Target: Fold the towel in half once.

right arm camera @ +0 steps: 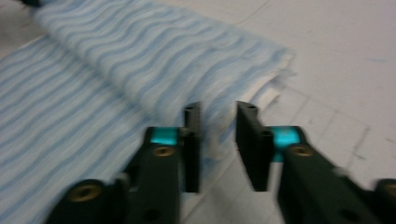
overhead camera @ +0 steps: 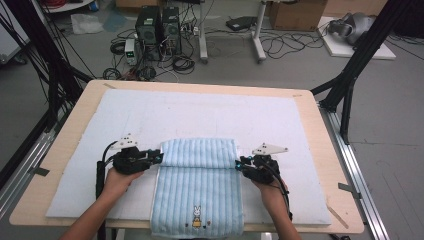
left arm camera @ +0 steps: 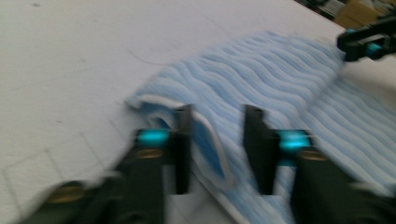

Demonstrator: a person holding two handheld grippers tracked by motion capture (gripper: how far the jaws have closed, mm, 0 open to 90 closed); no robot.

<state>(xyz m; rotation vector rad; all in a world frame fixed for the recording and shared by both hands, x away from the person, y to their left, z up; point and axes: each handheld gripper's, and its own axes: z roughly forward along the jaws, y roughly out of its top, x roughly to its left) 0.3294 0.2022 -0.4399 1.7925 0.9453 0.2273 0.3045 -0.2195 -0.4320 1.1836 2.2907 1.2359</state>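
Both tools are sitting at the folded towel [overhead camera: 199, 185], low in the middle of the frame on the white mat [overhead camera: 210, 117] covering the table [overhead camera: 75, 115]. Left tool [overhead camera: 161, 158] is standing part open, the towel's folded edge loose between its jaws. Right tool [overhead camera: 238, 163] is standing part open at the opposite edge, gripping nothing.

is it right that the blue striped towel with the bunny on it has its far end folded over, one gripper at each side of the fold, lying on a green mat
Not quite: the mat is white, not green, as the high view shows. The rest holds: the blue striped towel with the bunny has its far end folded over toward the person, with the left gripper and the right gripper at either side of the fold.
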